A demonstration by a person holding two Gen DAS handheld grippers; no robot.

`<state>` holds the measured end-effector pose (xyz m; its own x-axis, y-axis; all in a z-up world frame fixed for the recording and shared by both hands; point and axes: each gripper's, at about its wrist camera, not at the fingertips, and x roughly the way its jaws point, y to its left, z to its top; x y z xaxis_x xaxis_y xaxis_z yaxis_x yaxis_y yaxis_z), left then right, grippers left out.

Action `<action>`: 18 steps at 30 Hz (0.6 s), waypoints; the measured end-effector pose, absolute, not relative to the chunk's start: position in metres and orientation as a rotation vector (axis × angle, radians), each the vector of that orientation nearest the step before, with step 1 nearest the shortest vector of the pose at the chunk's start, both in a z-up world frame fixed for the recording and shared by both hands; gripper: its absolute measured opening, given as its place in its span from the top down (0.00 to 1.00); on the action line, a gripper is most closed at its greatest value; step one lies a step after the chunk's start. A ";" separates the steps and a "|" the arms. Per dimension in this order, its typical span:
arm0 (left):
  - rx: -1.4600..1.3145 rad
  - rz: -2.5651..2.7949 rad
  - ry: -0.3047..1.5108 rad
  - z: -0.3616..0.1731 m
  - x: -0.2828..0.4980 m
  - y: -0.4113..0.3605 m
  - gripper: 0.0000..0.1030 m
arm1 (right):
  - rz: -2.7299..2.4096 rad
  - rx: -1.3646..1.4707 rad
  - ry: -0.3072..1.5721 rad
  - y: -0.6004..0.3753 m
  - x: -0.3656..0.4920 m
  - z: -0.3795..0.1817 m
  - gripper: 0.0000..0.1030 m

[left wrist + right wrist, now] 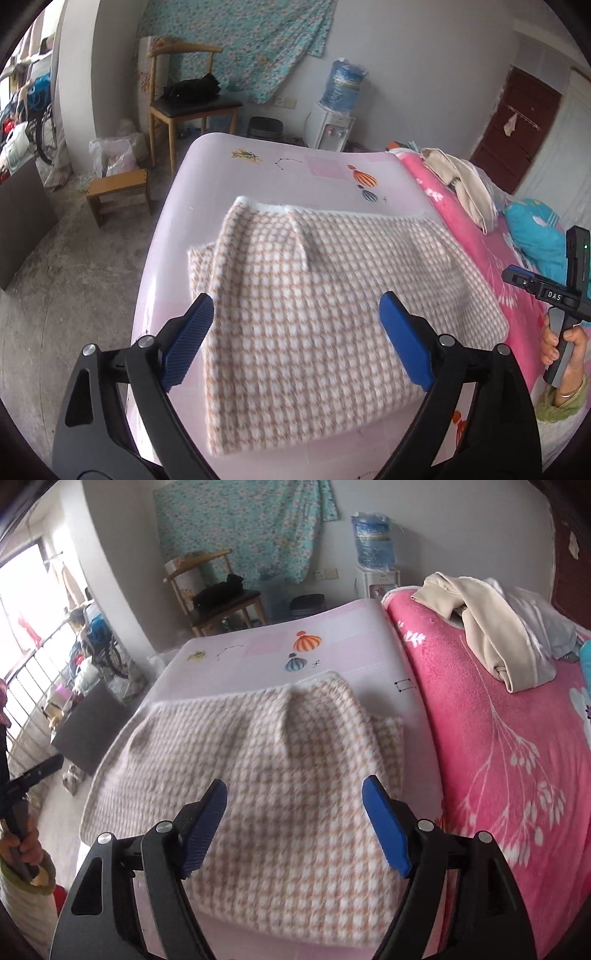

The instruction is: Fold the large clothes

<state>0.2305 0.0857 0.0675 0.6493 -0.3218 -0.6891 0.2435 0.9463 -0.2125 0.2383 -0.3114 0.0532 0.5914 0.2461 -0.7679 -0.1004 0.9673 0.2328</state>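
Here, a soft, thick checked garment [314, 295] lies folded on the pink table [221, 162]; both hand-held grippers, left [297, 314] and right [295, 801], hover released; best pinched at a corner edge.

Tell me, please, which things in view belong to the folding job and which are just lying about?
Belongs to the job:
- checked garment, partly folded on the pink mat
- left tongs, open
- right tongs, open

Just lying about:
- beige clothes on the pink floral blanket
- wooden chair
- small wooden stool
- water dispenser
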 end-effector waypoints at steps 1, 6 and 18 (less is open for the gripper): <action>-0.085 -0.319 0.791 0.067 0.213 0.080 0.12 | 0.203 0.152 0.914 -0.303 0.222 0.052 0.26; -0.037 -0.289 0.752 0.057 0.144 0.057 0.08 | 0.196 0.081 0.903 -0.263 0.150 0.047 0.17; 0.047 -0.130 0.691 0.049 0.090 0.021 0.08 | 0.042 -0.022 0.833 -0.228 0.073 0.048 0.06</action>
<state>0.0902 0.0212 0.0492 0.7631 -0.1039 -0.6379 0.1349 0.9909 0.0000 0.0735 -0.2282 0.0484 0.6720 0.0291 -0.7400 -0.0462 0.9989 -0.0026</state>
